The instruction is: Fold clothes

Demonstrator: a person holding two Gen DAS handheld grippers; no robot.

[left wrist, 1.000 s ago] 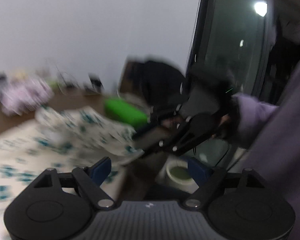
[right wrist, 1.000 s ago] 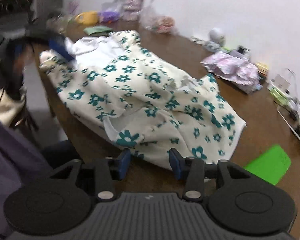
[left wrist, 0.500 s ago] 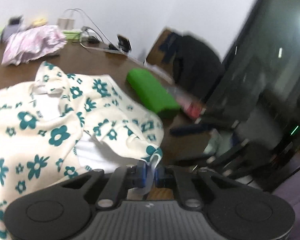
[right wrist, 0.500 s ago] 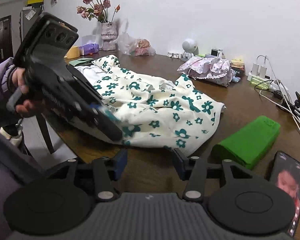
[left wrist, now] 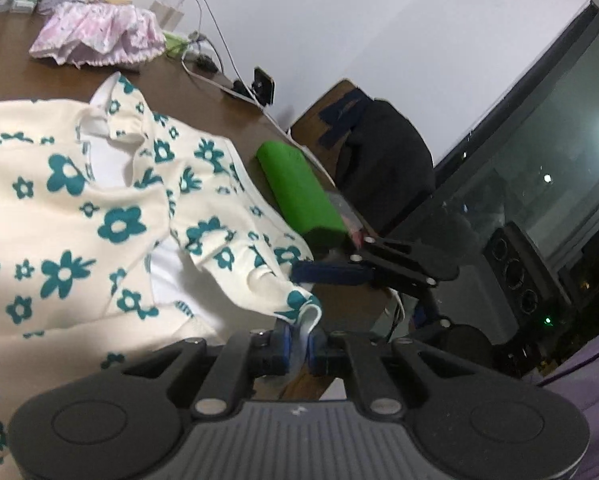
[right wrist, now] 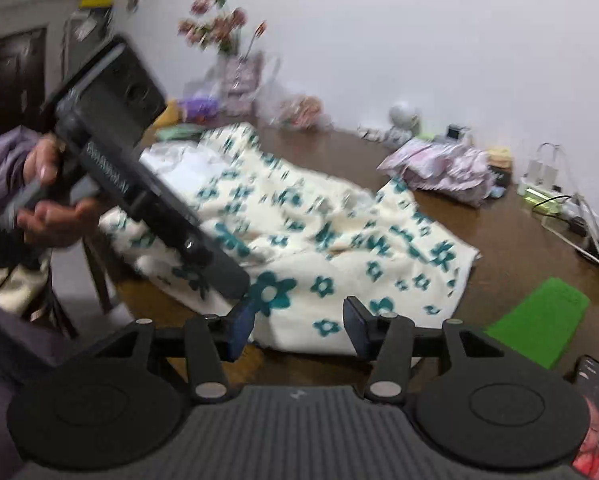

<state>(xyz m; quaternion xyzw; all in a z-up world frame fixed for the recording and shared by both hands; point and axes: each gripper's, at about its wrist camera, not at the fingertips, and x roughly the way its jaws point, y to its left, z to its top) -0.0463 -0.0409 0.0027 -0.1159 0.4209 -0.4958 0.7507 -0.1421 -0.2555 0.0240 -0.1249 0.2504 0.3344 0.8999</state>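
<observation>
From the left wrist camera, the left gripper (left wrist: 299,346) has its blue fingers (left wrist: 285,344) squeezed tight on a corner of the cream shirt with teal flowers (left wrist: 99,216). The shirt lies spread on the brown wooden bench (left wrist: 203,92). A green soft block (left wrist: 299,194) sits just beside it.

From the right wrist camera, the right gripper (right wrist: 299,330) has its fingers wide apart, holding nothing. They hover at the shirt's near edge, maybe just above it; the picture is blurry.
</observation>
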